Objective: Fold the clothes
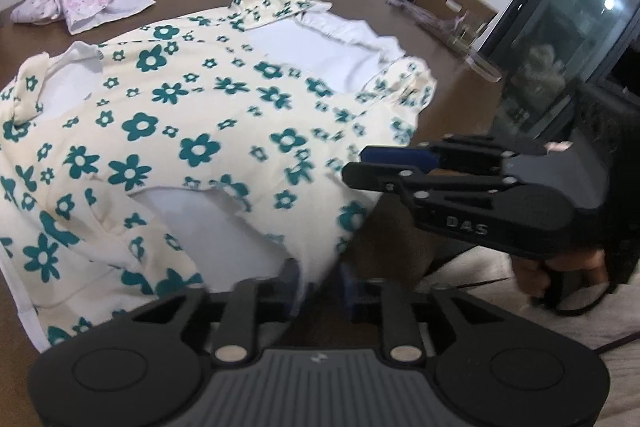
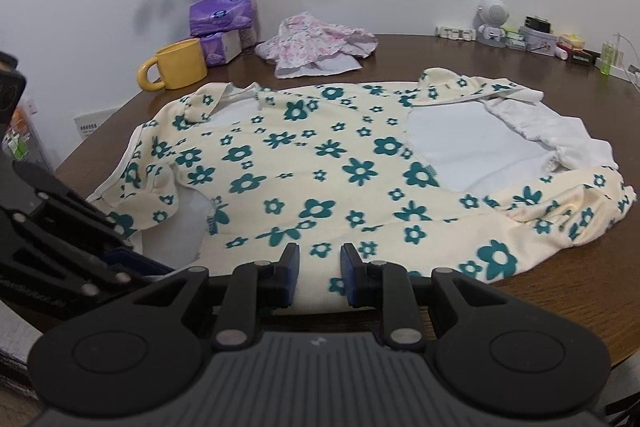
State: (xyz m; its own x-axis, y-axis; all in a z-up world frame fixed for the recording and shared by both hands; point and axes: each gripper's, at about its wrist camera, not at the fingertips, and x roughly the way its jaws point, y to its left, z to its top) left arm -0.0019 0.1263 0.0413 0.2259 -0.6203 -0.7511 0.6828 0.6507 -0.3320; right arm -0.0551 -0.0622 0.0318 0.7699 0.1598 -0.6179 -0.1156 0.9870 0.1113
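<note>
Right wrist view: right gripper [image 2: 319, 277] gapes around floral garment's [image 2: 320, 163] near hem; left gripper's [image 1: 320, 283] grip unclear

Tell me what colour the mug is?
Yellow. The mug shows best in the right wrist view, behind the flowered garment.

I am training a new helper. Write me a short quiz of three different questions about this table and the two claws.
1. True or false: the yellow mug stands on the flowered garment.
2. Which lies farther from the right claw: A) the flowered garment, B) the pink garment?
3. Fill in: the right claw's blue pads are set around the garment's near ____.

Key: 1. False, it stands on the bare table beside it. 2. B. 3. edge.
</note>
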